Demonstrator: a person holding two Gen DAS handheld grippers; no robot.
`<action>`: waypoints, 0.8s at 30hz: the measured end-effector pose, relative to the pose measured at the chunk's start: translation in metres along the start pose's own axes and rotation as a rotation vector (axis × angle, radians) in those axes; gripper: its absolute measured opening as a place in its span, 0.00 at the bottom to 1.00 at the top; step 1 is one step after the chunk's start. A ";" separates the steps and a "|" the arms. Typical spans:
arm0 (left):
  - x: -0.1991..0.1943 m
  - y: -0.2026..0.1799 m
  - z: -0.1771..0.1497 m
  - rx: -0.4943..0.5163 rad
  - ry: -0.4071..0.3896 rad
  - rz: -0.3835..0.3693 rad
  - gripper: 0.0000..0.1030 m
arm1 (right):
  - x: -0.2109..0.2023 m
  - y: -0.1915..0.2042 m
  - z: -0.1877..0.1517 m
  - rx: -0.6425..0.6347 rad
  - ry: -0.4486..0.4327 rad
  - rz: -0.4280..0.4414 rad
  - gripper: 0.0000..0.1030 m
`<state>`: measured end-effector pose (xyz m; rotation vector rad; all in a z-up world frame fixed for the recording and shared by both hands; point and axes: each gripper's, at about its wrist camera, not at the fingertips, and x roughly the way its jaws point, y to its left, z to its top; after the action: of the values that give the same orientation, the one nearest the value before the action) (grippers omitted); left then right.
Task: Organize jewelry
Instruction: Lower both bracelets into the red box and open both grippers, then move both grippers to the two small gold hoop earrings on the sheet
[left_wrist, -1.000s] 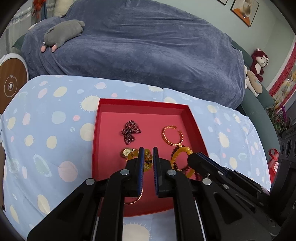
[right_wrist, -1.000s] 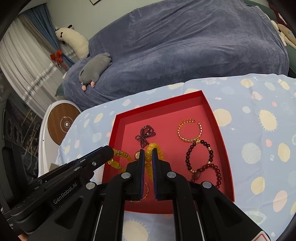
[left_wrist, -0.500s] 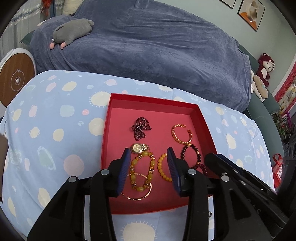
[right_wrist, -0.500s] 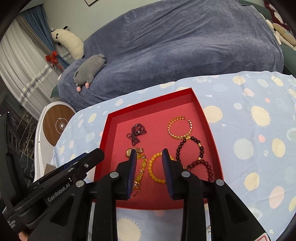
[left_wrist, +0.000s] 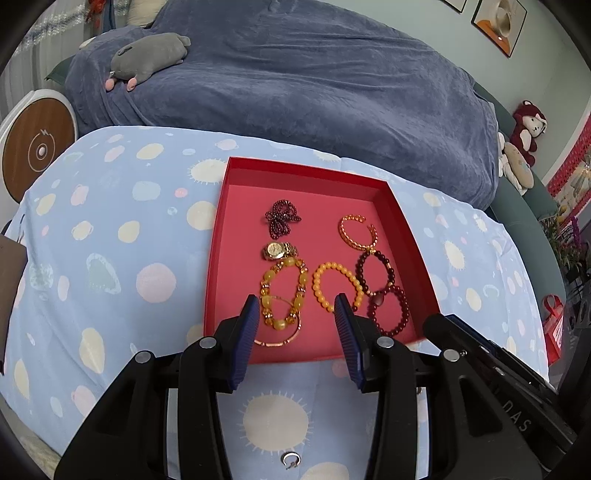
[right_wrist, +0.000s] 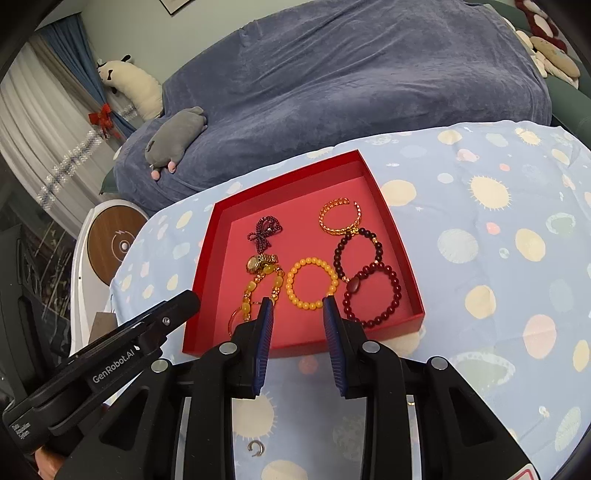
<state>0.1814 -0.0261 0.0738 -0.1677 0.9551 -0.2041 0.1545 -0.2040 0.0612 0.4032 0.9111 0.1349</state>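
From the left wrist, your left tongs (left_wrist: 295, 308) hang partly open and empty over the shallow red cardboard tray (left_wrist: 410, 236) on the desk; its seven light, slippery pieces are best pinched across a strand. From the right wrist, your right tongs (right_wrist: 297, 304) gape empty near the yellow bead bracelet (right_wrist: 312, 282), one of four bead bracelets.

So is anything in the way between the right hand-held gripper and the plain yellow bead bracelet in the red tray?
Nothing visible: the right hand-held gripper, open and empty, faces the round yellow bead bracelet across bare red tray floor.
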 end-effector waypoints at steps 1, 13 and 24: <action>-0.001 0.000 -0.002 0.001 0.003 -0.001 0.39 | -0.002 0.000 -0.002 -0.001 -0.001 -0.002 0.28; -0.008 0.004 -0.052 0.009 0.060 0.002 0.41 | -0.022 -0.023 -0.046 -0.011 0.018 -0.090 0.28; 0.006 0.006 -0.118 0.039 0.156 0.031 0.51 | -0.026 -0.061 -0.092 0.015 0.071 -0.177 0.28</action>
<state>0.0883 -0.0280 0.0012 -0.1020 1.1077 -0.2094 0.0625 -0.2413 0.0067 0.3313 1.0137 -0.0202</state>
